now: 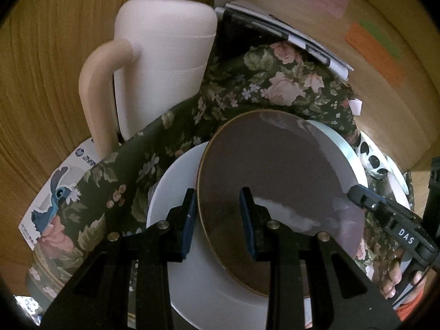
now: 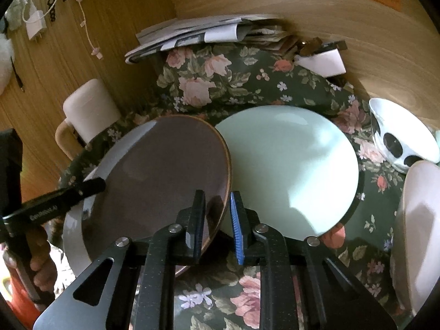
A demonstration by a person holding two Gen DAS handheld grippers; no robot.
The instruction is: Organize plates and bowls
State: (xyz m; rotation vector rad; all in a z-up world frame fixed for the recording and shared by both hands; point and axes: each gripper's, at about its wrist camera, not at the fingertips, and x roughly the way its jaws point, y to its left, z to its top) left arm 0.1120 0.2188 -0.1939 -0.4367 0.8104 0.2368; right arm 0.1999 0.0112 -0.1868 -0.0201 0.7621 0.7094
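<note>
Both grippers are closed on opposite edges of one brown plate (image 2: 162,181), a sensible way to carry a wide, flat dish without letting it tip. The right gripper (image 2: 217,220) has its jaws pinched onto the plate's near rim, one pad above and one below, closed about as far as they go. The left gripper (image 1: 218,220) straddles the opposite rim, its jaws narrowed around the edge; in its own view the pads bracket the rim closely, so I judge it to be gripping too. The brown plate sits tilted over a larger white plate (image 1: 176,192), its lower part down in that dish and its far side raised, which suggests it is being nested there to build a stack. Just beside it, on the floral cloth (image 2: 209,82) covering the tabletop, lies a pale green plate (image 2: 291,170), flat and free. At the right edge, a spotted bowl (image 2: 398,143) stands near another white dish (image 2: 418,220), both apart from the stack. A white jug (image 1: 162,63) with a beige handle and a pile of papers (image 2: 198,35) stand at the back, clear of the plates. Lowering the plate level would seat it well.
</note>
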